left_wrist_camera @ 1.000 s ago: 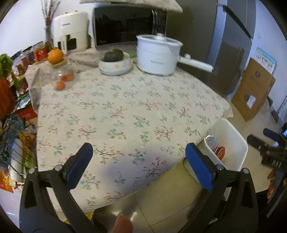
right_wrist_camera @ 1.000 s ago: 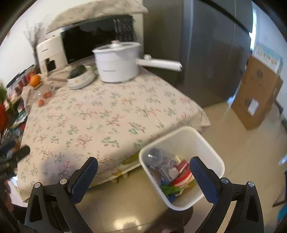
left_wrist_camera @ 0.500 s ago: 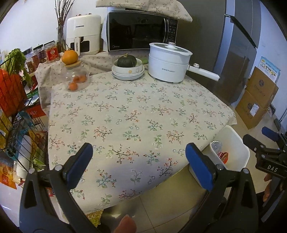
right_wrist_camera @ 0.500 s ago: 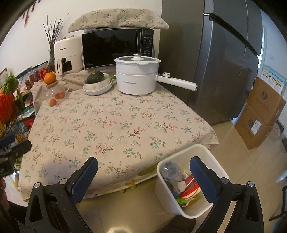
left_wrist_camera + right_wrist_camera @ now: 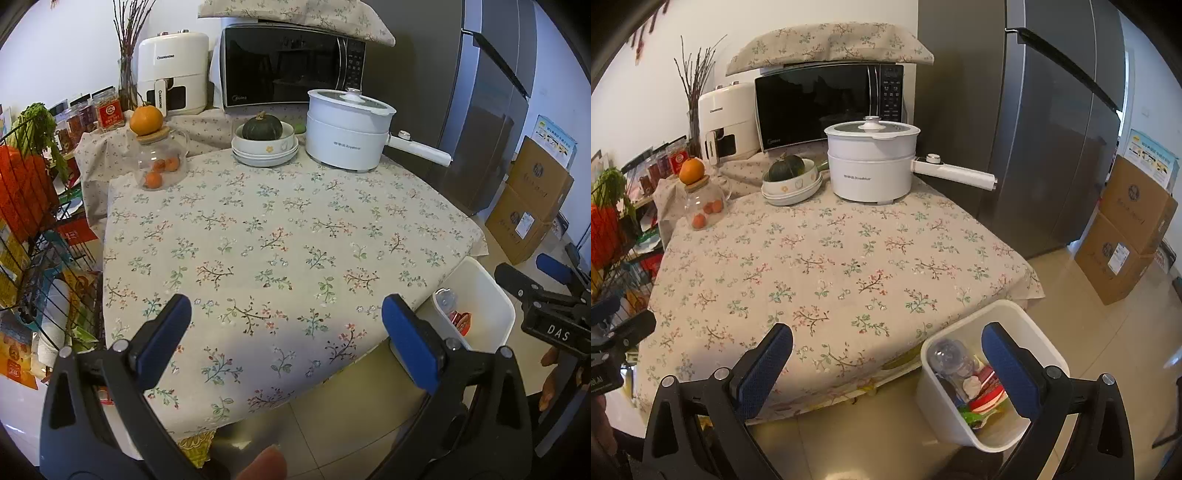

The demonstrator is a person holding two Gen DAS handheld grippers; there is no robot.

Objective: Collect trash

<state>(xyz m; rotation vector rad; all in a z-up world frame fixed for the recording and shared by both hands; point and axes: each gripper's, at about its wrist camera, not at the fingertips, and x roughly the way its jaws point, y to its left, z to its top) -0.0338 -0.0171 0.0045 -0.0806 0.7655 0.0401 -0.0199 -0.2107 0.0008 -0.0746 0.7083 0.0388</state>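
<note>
The counter [image 5: 849, 258] wears a beige cloth printed all over with small twigs, green leaves and pink-red blossoms; the same print covers the cloth [image 5: 827, 44] on the black microwave [image 5: 827, 107]. At the far edge stand a white pot [image 5: 871, 166], a dark green squash [image 5: 786, 168] in cream bowls [image 5: 790, 188], and an orange [image 5: 691, 170] on a clear jar [image 5: 703, 206]. The bin [image 5: 960, 424] on the beige floor is white, holding red, green and clear trash [image 5: 971, 384]. Each hand-held gripper, left [image 5: 284, 332] and right [image 5: 886, 362], is black with blue pads. The fridge [image 5: 1052, 129] is dark grey.
</note>
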